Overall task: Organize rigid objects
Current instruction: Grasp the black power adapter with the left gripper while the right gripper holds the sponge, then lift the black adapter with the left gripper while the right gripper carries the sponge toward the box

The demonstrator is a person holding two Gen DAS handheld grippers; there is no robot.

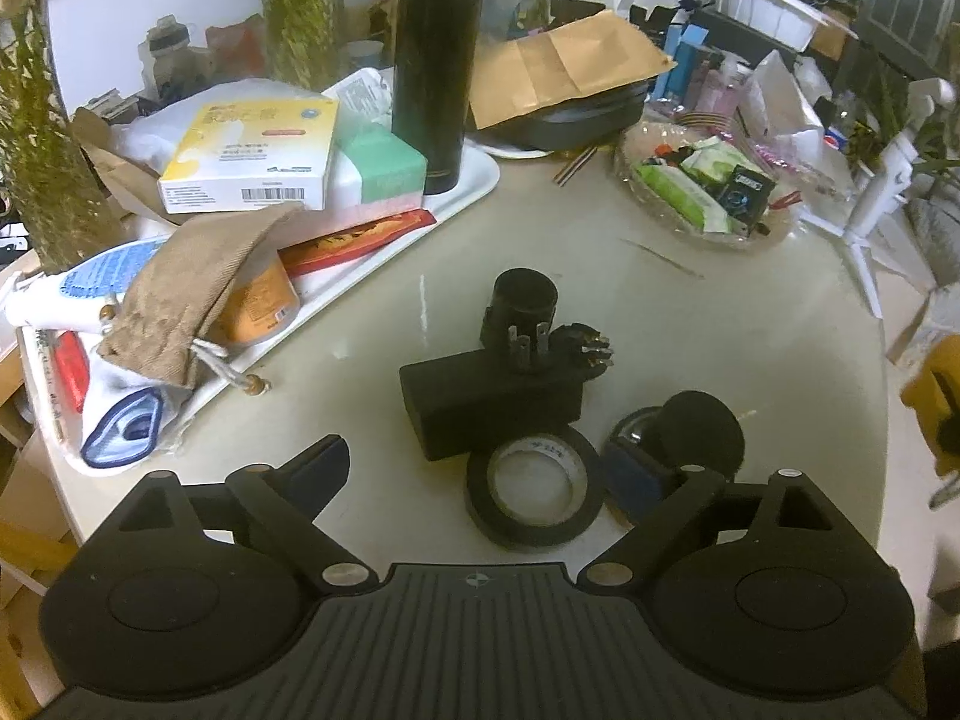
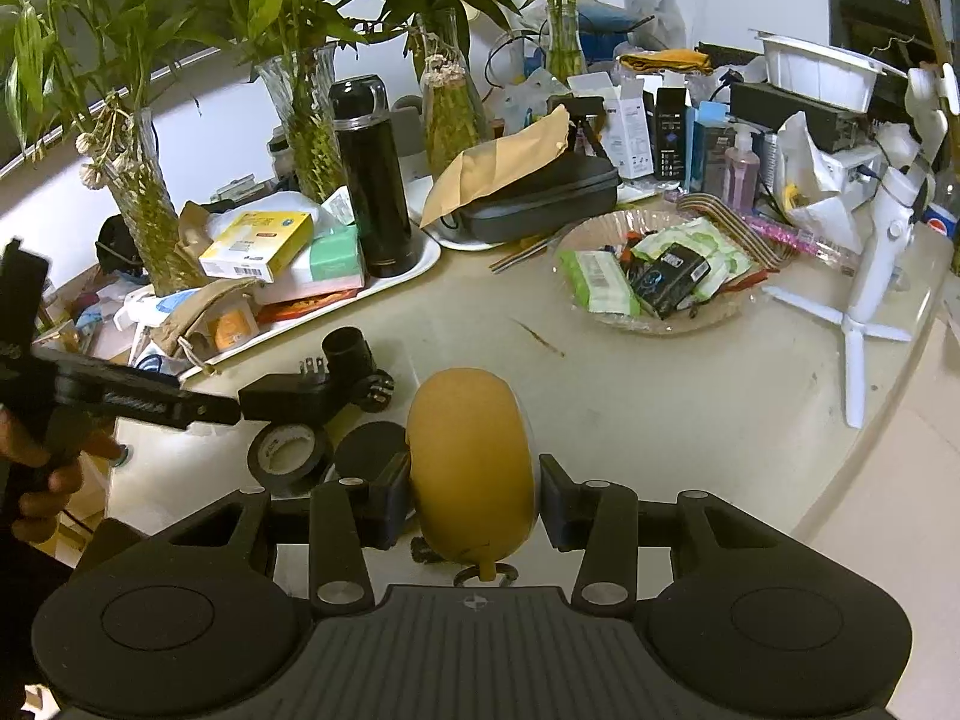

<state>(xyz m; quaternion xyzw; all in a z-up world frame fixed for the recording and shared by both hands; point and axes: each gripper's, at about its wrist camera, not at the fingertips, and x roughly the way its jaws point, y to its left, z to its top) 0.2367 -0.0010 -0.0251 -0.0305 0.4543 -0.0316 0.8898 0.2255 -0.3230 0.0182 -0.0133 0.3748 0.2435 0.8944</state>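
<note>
A cluster of black objects lies on the pale round table (image 1: pixel 690 330): a rectangular black block (image 1: pixel 489 405), a black plug adapter (image 1: pixel 521 315) with metal prongs on it, a small black mount (image 1: pixel 585 351), a roll of black tape (image 1: pixel 534 495) and a round black lid (image 1: pixel 699 435). My left gripper (image 1: pixel 480 468) is open above the tape roll, holding nothing. It also shows in the right wrist view (image 2: pixel 237 411), beside the block (image 2: pixel 285 399). My right gripper (image 2: pixel 477 495) is shut on a yellow egg-shaped object (image 2: pixel 471 462), held above the table right of the tape (image 2: pixel 288 456).
A white tray (image 1: pixel 474 180) at the left holds boxes, a brown pouch (image 1: pixel 192 288) and a tall black flask (image 1: pixel 435 78). A glass bowl (image 1: pixel 702 186) of packets sits at the right. A white tripod stand (image 2: pixel 870 276), vases with plants (image 2: pixel 144 204) and boxes crowd the far edge.
</note>
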